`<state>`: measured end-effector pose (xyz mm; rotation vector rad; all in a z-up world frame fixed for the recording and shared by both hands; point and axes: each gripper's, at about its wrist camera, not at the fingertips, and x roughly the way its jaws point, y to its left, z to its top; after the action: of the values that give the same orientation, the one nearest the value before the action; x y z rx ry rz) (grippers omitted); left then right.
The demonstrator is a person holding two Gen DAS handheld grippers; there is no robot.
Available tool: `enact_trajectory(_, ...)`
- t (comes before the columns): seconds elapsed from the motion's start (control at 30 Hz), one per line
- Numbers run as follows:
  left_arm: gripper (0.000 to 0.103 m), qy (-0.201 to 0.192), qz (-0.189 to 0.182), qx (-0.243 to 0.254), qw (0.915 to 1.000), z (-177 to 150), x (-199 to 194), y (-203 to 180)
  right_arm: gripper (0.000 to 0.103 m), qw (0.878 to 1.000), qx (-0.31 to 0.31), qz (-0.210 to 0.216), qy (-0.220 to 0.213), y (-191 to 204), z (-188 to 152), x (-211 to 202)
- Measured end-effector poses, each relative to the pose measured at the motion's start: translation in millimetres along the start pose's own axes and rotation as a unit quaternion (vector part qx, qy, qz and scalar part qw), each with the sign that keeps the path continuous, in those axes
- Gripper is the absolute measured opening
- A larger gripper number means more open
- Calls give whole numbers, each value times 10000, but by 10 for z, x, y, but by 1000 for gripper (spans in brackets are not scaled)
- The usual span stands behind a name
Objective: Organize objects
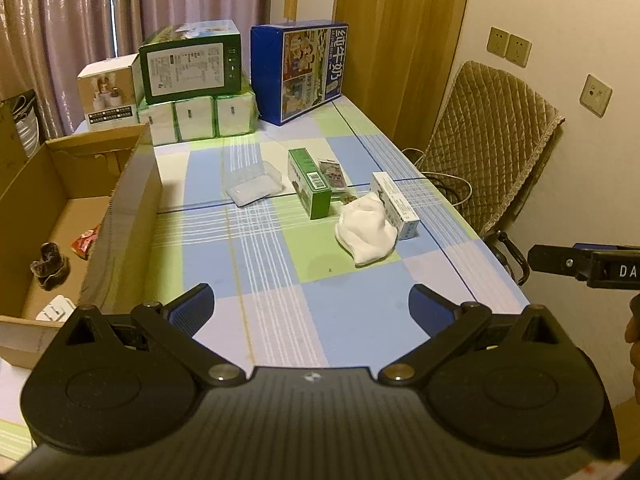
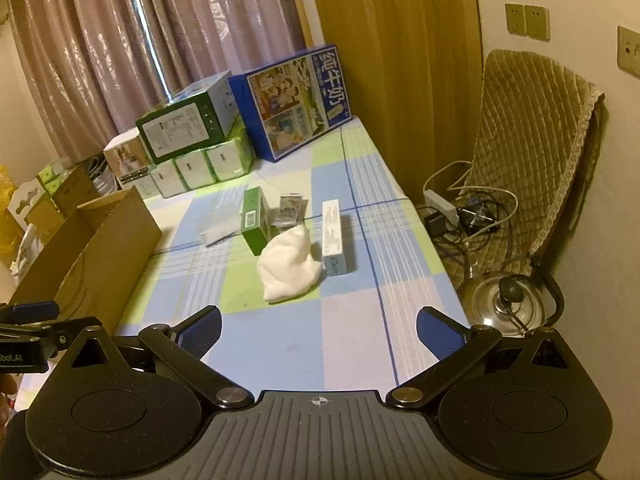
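Reading 纯牛奶, blue carton (image 1: 308,68) stands beyond both spread, empty hand-held grippers.

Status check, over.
Both hand-held grippers, left and right, open, empty. White cloth and small boxes on table. Cardboard box open. Path clear.

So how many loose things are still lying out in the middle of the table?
5: a clear plastic case nearest the cardboard box, a green box, a small packet behind it, a white cloth, and a white carton rightmost. Smaller bits may hide behind.
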<state>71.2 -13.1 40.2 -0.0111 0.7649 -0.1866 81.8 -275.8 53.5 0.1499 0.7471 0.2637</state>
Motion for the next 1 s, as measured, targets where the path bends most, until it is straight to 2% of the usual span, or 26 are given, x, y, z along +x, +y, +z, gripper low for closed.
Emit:
enact_trajectory(0.6,102,193,-33,-32,9998,208,693,-23,101,9998,-38,-95,189,-211,197,636)
enact_trajectory(1.0,102,279,-15,303,9992,371,1352,-137,101,9994,-150,-230,210,-365,349,1169)
